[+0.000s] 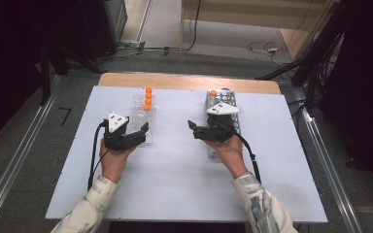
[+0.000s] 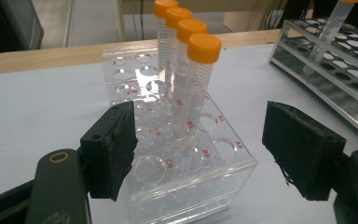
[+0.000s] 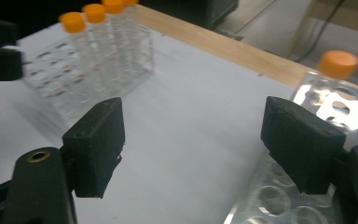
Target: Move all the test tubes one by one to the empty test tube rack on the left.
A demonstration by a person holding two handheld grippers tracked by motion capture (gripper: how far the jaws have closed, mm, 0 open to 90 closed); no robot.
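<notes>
Clear plastic rack (image 1: 143, 116) sits left of centre in the high view, on the white worktop (image 1: 175, 170). It holds 4 capped tubes (image 1: 148, 99) w/ orange lids, in a row along its right side toward the far end; other holes look empty. In the left gripper view the same rack (image 2: 177, 154) fills the middle, tubes (image 2: 186, 74) upright in a line running to upper centre, red hole labels on top but mostly too small to read.

Metal rack (image 1: 223, 121) is right of centre in the high view, partly under the right hand. 1 orange-capped tube (image 1: 213, 93) stands at its far left corner. Right gripper view: metal rack (image 3: 326, 126) at right edge, its tube cap (image 3: 339, 64) upper right, blurred; clear rack (image 3: 88, 70) w/ tubes upper left.

Left tongs (image 1: 143, 132) are released, jaws wide apart. In the left gripper view they (image 2: 198, 154) straddle the near end of the clear rack, left pad just beside or touching its corner (can't tell which), right pad well clear; nothing gripped. Right tongs (image 1: 194, 128) also released, pointing left toward frame centre; in the right gripper view they (image 3: 193, 140) hang over bare worktop, right jaw over the metal rack's edge.

Room: wide bare strip of worktop btwn the 2 racks, more bare surface across the lower half of the high view. Far edge shows a wood strip (image 1: 189, 81) at upper centre. Both racks sit well in from the left and right worktop edges.
</notes>
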